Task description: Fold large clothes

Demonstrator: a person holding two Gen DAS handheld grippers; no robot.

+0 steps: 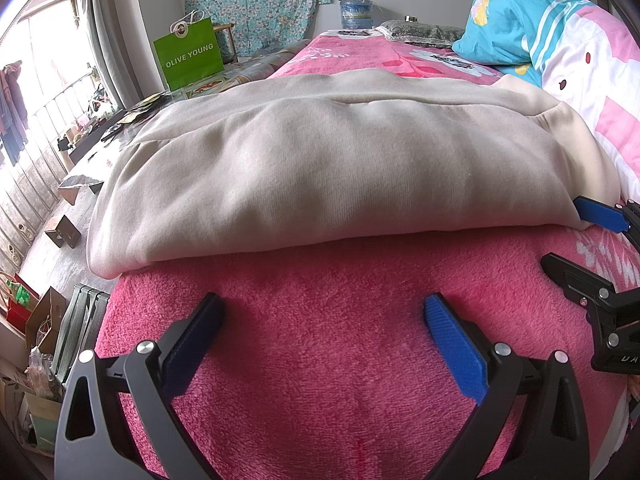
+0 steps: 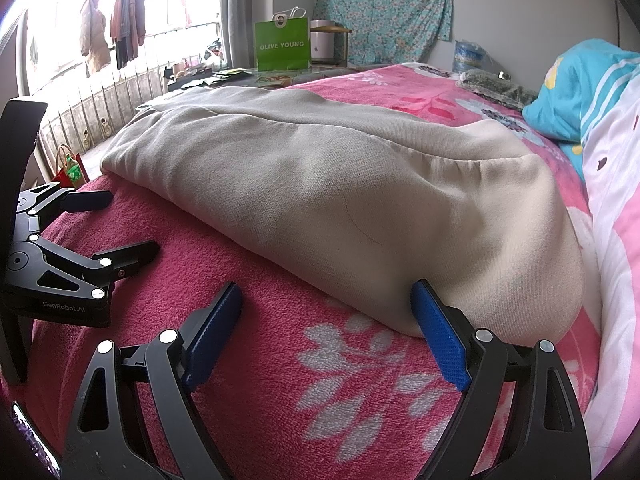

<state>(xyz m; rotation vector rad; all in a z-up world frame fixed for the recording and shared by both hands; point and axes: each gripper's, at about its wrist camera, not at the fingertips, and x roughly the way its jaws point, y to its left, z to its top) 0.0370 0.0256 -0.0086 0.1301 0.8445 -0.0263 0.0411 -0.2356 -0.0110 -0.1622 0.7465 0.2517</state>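
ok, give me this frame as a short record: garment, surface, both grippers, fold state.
garment: beige fleece sweatshirt-type garment, lying folded in a long band
surface: pink fluffy floral blanket on a bed
left gripper: open, over bare blanket, short of the garment's near edge
right gripper: open, one blue pad beside the garment's near end
fold state: partly folded, nothing held
background: green paper bag

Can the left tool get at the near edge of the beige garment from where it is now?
Probably yes: the left tool stands open, with only bare pink blanket between it and the folded beige garment.
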